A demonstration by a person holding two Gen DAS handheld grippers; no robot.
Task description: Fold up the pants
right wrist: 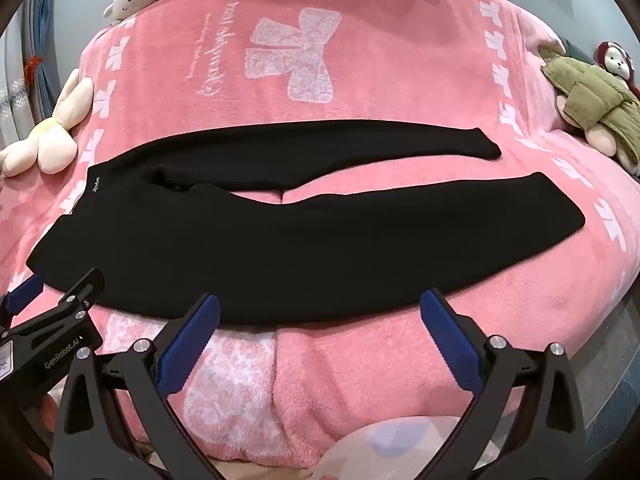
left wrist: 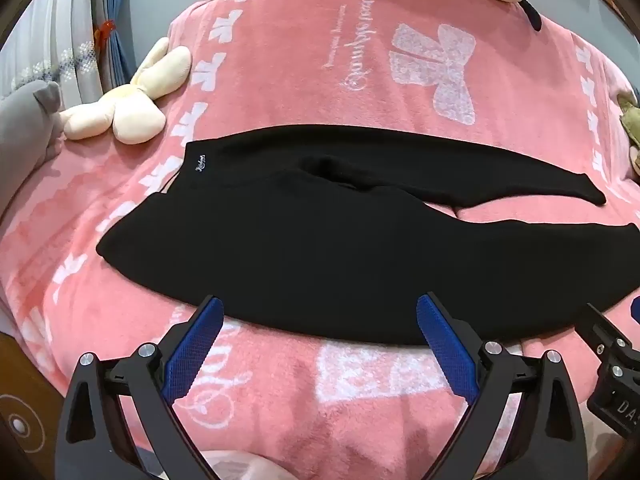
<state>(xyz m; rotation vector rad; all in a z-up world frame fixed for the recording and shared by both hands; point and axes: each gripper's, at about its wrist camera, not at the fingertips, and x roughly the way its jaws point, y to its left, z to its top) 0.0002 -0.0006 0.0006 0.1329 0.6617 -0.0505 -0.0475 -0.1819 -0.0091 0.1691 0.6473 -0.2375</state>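
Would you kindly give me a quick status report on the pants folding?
Left claw and right claw open, empty, at near edge. Black pants flat, unfolded, legs apart on pink blanket. Plush toys at the edges, none obstructing.

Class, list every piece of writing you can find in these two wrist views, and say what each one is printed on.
"GenRobot.AI": white print on the left gripper, seen from the right wrist view.
"DA…": cut off at the frame edge, on the right gripper, seen from the left wrist view.
Small white script logo at the waist of the black pants: too small to read.
White cursive lettering, upside down, on the pink blanket: not legible.
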